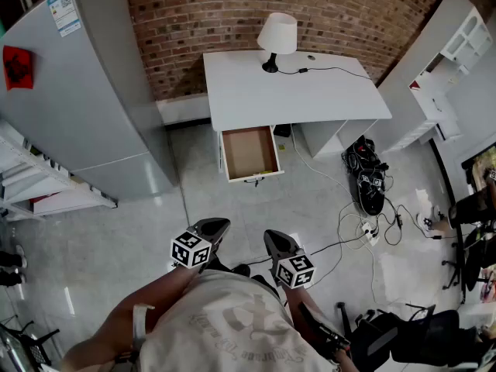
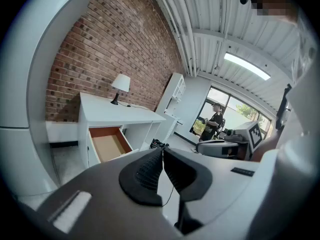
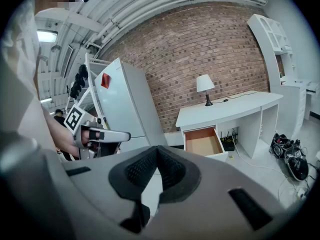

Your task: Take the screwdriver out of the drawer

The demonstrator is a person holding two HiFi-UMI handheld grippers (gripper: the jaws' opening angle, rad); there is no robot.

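Shirt (image 1: 225, 324): seen nearest, at the bottom edge, with both grippers held just ahead of it.
Left gripper (image 1: 219, 225): jaws pressed together, nothing held; tilted slightly down over the grey floor (image 1: 256, 208).
Right gripper (image 1: 273, 239): jaws likewise closed and empty; held just right of the left gripper.
Drawer (image 1: 249, 153): pulled open under the left end of the white desk (image 1: 294, 91), on the far side, well apart from both grippers.
Screwdriver: cannot be made out; only the drawer's brown bottom is shown.
Lamp (image 1: 277, 37): set at the desk's far edge.
Fridge (image 1: 85, 91): placed far left.
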